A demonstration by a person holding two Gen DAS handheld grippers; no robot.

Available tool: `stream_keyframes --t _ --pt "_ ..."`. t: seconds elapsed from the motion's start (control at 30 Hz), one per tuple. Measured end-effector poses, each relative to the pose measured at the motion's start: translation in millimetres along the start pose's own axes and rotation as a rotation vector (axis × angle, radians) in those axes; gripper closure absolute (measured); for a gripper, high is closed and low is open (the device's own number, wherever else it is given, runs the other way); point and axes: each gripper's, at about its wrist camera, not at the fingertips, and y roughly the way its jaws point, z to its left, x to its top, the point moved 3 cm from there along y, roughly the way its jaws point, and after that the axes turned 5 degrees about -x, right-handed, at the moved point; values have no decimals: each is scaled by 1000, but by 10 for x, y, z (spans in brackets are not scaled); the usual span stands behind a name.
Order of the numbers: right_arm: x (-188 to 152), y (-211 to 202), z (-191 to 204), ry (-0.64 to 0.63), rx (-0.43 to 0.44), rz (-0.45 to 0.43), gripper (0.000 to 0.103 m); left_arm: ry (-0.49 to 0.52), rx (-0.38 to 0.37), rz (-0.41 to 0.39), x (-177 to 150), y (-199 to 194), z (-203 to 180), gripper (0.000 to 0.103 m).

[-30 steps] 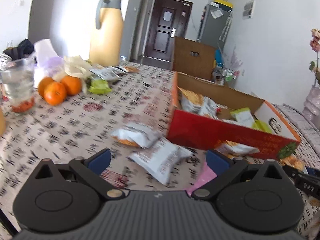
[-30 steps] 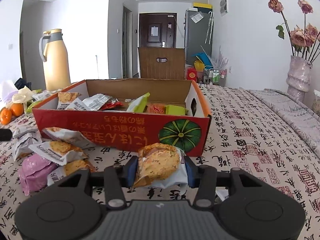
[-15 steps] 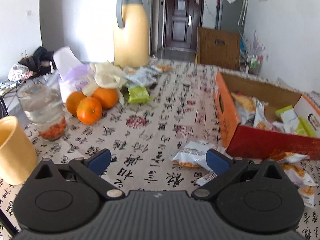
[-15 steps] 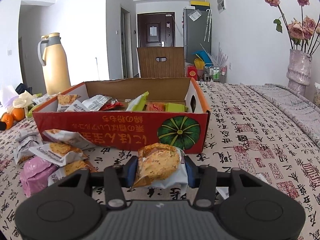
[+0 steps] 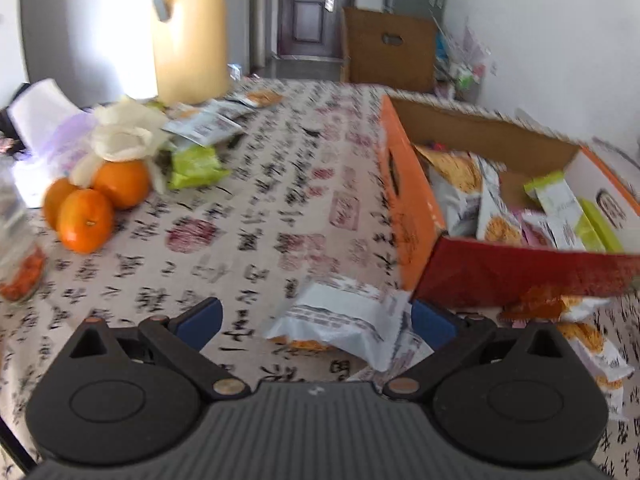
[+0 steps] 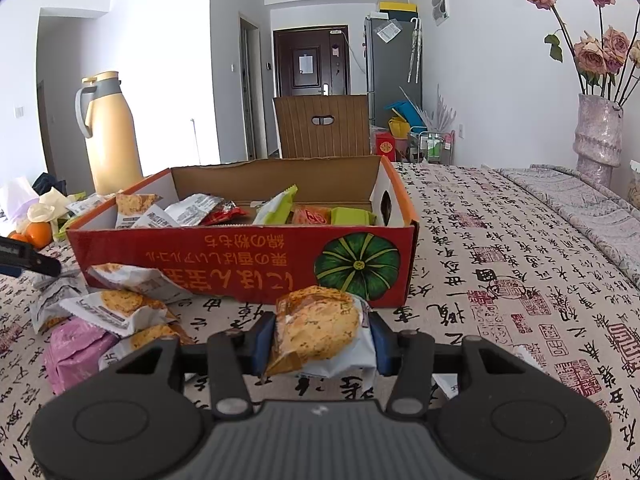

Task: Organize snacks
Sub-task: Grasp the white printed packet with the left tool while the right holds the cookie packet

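Note:
My right gripper [image 6: 320, 336] is shut on a snack packet [image 6: 316, 326] printed with a round golden biscuit, held just above the tablecloth in front of the box. The red and orange cardboard box [image 6: 240, 256] with a green pumpkin picture holds several snack packets [image 6: 276, 210]. My left gripper [image 5: 316, 320] hangs open over a white snack packet [image 5: 340, 318] that lies on the table between its blue pads [image 5: 200, 320], close to the box corner [image 5: 520, 272]. More loose packets [image 6: 120, 308] and a pink one [image 6: 76, 352] lie left of the box front.
Three oranges [image 5: 96, 208], a green packet [image 5: 196, 166], white packets [image 5: 208, 126] and a tall yellow thermos [image 5: 188, 40] stand at the table's far left. A glass [image 5: 20, 264] sits at the left edge. A vase of dried roses [image 6: 596, 136] stands at the right.
The left gripper swung left across the table and has come down closer over the white packet by the box corner. The right gripper has kept still with its packet.

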Motion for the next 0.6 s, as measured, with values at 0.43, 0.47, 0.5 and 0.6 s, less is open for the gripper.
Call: stream_keyframes --t 0.43,0.47,0.5,0.6 --pt "0 25 -4 5 -3 14 55 -17 -131 5 23 -40 -20 56" --pt "0 25 -4 5 -3 14 55 -18 -130 -1 22 -55 -20 58" --pt "1 25 -5 5 -4 13 55 -20 -127 -9 18 -79 -20 60" --pt "0 23 -6 5 -5 12 55 -22 -99 -41 16 -170 -23 72"
